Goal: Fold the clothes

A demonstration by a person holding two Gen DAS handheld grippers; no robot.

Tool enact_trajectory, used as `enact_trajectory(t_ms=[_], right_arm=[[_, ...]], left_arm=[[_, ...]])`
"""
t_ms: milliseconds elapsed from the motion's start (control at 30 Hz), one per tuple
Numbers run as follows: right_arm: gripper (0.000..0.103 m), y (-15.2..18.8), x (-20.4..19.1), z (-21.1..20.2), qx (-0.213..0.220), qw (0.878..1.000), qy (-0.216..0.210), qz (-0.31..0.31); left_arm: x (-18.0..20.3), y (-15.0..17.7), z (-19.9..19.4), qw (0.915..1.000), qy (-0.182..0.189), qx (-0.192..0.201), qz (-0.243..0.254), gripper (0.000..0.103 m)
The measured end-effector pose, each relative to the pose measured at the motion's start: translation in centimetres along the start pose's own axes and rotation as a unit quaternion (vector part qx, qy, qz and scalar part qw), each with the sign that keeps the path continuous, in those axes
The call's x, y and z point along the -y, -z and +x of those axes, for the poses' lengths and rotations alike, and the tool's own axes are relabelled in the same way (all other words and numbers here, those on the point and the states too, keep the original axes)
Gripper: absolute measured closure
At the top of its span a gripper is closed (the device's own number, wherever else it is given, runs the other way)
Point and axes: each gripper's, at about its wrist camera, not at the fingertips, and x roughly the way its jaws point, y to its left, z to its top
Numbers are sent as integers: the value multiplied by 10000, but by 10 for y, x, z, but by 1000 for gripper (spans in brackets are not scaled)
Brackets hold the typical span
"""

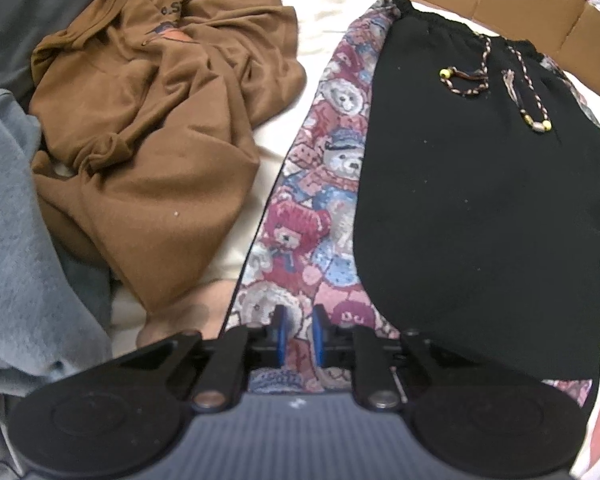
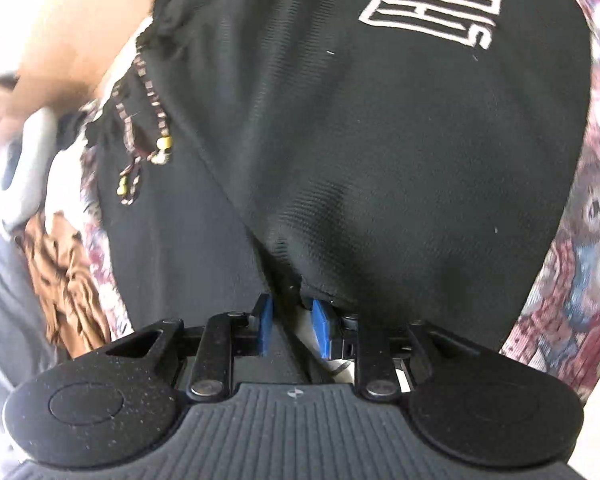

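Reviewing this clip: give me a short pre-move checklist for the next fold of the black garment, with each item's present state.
1. Right gripper has hold of the black garment: ok; a fold of its fabric is bunched between the blue pads.
2. Left gripper has hold of cloth: not ok; nothing shows between its narrowly parted pads, and teddy-bear cloth lies beyond them.
3. Garment lies flat on the teddy-bear cloth: ok in the left wrist view.
4. Drawstrings clear of both grippers: ok; they rest near the waistband.
5. Brown shirt apart from the black garment: ok; it lies crumpled to the side.
6. Far hem position: cannot tell.
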Motion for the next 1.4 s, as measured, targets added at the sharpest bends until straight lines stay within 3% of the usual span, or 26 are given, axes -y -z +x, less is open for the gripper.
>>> enact_trajectory(t_ms=[67,300,633,700,833,933,1000,1067,1300,1400], right_arm=[[74,1,2,7,-57,9997,-15,223],[74,5,15,-3,449,9929,-116,1099],[73,4,1,11,118,9963,-137,844],[68,4,-1,12,73,9968,-100,794],[67,4,0,15,127,9974,-29,708],[72,2,-1,18,226,9976,16,661],[94,2,-2,19,292,9976,50,631],[100,1,-5,17,355,9979,96,529],[101,-4,-14,-11,763,9956,494,-226],[101,-6,-18,-14,736,9943,583,-507]], left_arm=[[-2,1,1,10000,-36,-15,-5,89],[-9,5,4,9999,-148,-54,-61,90],[-9,6,8,9997,-220,-99,-43,92],[-8,6,8,9997,-217,-100,-42,92],[-7,7,9,9997,-224,-99,-27,92],[-6,7,9,9997,-237,-89,3,92],[-6,8,9,9997,-240,-87,8,92],[-7,9,10,9997,-237,-88,-6,92],[-7,10,14,9996,-251,-92,-50,92],[-5,10,14,9996,-272,-85,-5,92]])
